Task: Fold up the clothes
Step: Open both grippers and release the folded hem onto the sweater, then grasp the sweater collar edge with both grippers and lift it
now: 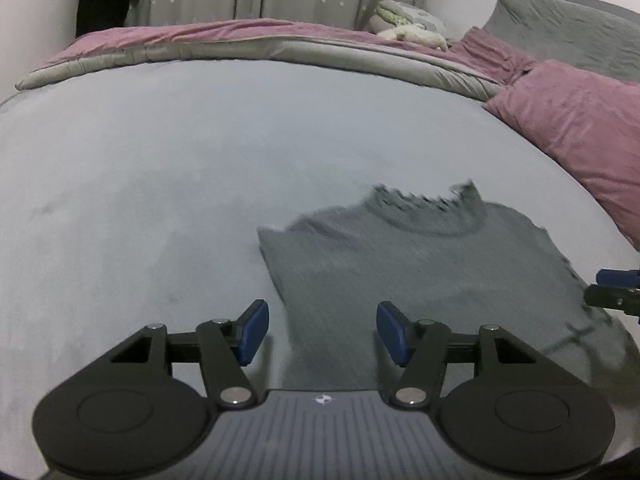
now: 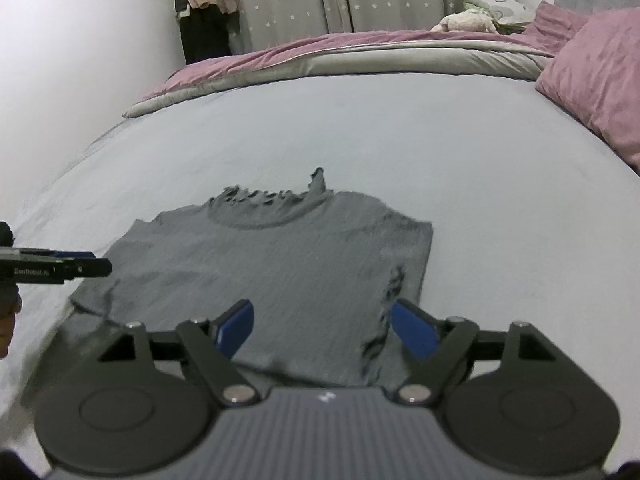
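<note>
Pale grey bed sheet (image 2: 440, 168), grey sweater (image 2: 280, 272) lying flat (collar rumpled), left gripper (image 1: 318, 332) and right gripper (image 2: 322, 330) both spread wide, empty above it

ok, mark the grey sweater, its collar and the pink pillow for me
grey sweater (image 2: 280, 276): right wrist view, middle of the body panel.
collar (image 2: 264, 210): right wrist view, ribbed neck band at the far end.
pink pillow (image 1: 576, 128): left wrist view, centre of its top face.
</note>
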{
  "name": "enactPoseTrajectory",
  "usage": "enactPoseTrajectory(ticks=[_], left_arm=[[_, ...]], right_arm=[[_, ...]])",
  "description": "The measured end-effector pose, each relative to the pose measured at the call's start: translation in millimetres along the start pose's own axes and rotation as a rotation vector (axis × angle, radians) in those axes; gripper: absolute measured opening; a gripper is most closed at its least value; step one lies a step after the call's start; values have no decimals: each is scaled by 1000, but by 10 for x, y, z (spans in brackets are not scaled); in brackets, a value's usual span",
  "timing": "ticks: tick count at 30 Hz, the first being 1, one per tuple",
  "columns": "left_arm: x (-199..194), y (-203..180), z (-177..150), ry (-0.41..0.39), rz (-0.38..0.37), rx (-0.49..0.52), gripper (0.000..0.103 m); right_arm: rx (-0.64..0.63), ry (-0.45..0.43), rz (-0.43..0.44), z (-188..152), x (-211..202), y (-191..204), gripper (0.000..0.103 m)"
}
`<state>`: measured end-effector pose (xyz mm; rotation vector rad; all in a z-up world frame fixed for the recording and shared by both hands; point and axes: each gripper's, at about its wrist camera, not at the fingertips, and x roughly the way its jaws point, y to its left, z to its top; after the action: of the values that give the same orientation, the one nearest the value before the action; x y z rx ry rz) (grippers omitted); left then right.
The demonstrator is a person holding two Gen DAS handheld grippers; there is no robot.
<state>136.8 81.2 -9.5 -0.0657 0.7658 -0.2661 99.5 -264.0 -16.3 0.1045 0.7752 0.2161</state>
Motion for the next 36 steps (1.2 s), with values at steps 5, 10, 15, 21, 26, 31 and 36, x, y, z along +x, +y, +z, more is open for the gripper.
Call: enactPoseTrajectory(ticks=[5,10,15,21,26,31,36], left_arm=[[206,218,87,-22,-33,-36,58],[396,455,131,-21,-89,-138,54],[507,619,146,-35,-163,-221,38],[551,686,142,-30,-200,-267,26],[589,742,138,-26,-232,-305,25],[625,798,135,-21,-264,-342,26],[621,850,143,0,-327,-352,39]], right_arm=[[-3,28,-40,127,337,-166,80],[60,42,-33,177,562,-403,80],[52,28,-9,250,656,-459,79],[71,22,2,396,788,-444,73],[60,26,20,550,892,-356,73],[15,36,23,675,987,-278,72],[-13,46,42,726,992,-308,72]])
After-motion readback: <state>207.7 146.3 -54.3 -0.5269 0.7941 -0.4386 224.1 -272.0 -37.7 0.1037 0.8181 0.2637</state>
